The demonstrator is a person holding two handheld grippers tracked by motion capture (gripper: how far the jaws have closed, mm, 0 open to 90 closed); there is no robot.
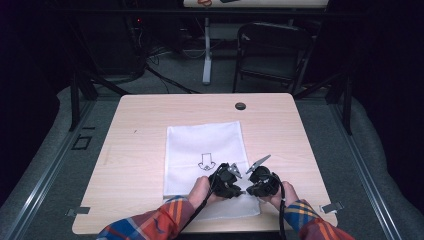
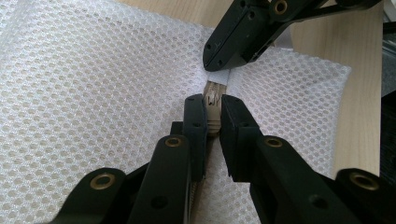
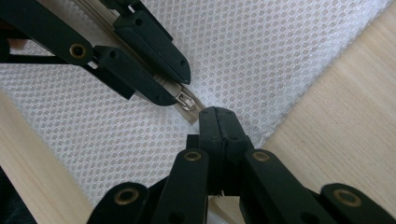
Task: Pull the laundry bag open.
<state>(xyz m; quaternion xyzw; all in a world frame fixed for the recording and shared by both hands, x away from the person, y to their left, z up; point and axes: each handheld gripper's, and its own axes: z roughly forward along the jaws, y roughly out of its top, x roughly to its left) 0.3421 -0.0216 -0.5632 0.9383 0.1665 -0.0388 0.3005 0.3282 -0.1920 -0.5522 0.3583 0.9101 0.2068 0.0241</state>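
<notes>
Left gripper [image 2: 213, 112] nipped onto zipper pull [image 2: 213, 99] | right gripper [image 3: 218, 122] clamped tight on mesh bag [image 3: 261, 51] hem beyond pull | slide steadily, keep bag taut.

You have a white honeycomb-mesh bag [image 1: 202, 150] with a black arrow print [image 1: 205, 162] and a beige zipper [image 2: 213, 109] on a pale woodgrain table [image 1: 135, 140]. Your grippers [image 1: 229, 180] are black with brass rivets, and your sleeves [image 1: 160, 225] are orange-and-blue plaid.

Bare table [image 1: 135, 150] lies free left, right and beyond the mesh bag [image 1: 200, 145]; the two grippers crowd its near edge.
</notes>
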